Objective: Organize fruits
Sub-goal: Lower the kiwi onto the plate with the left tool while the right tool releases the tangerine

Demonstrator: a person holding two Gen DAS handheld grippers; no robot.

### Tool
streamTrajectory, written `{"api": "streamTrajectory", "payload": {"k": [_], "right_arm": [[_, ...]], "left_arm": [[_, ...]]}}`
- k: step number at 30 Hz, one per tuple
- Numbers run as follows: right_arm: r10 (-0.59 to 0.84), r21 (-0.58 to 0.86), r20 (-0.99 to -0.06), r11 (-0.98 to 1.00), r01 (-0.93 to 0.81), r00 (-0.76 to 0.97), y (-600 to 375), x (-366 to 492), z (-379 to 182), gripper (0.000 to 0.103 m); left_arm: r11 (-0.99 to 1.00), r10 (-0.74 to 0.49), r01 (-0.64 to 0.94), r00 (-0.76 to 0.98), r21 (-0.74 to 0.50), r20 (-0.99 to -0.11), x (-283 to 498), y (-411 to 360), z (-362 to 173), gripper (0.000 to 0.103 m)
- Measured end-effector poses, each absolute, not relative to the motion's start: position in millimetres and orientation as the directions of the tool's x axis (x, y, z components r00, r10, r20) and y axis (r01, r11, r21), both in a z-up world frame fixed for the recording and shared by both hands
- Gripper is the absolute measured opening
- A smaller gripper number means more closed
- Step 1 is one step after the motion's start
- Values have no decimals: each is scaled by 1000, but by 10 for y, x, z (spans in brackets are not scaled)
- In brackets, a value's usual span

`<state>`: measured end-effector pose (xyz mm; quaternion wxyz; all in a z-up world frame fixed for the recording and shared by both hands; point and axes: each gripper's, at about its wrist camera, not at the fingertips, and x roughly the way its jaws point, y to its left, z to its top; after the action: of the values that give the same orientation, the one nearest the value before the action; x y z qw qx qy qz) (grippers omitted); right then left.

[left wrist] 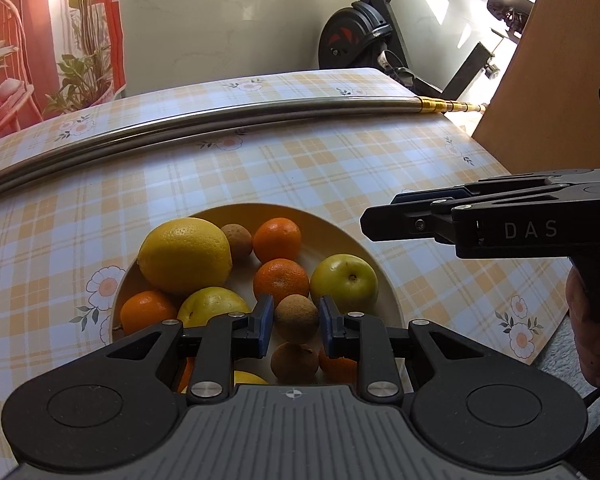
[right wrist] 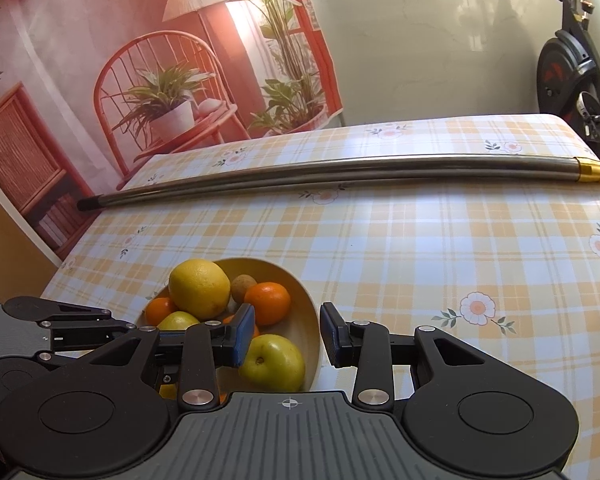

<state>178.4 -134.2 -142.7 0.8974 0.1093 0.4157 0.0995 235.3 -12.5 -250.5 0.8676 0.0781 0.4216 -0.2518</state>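
The left gripper [left wrist: 296, 322] holds a small brown fruit [left wrist: 297, 319] between its blue pads above the cream bowl [left wrist: 380, 264]. The bowl holds a lemon [left wrist: 185, 255], tangerines and 2 green apples, and the right gripper [left wrist: 380, 222] hovers beside it.

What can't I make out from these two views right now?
- Fruits at the bowl's near side: left wrist view, under the left tool.
- Left tool's tips: right wrist view, behind the right tool.
- Metal rod's left end: left wrist view, cut off by the edge.
- Brown fruit in the left tool: lifted or resting, neither view tells.
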Motion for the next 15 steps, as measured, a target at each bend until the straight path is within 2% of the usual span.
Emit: {"api": "streamTrajectory", "payload": {"k": [15], "right_arm": [[270,277,-727,957,-90,631,-1347,1765,-1431,34]], "left_arm": [[867,-364,492,511,-82,-779,2385,-124,-2514,26]]}}
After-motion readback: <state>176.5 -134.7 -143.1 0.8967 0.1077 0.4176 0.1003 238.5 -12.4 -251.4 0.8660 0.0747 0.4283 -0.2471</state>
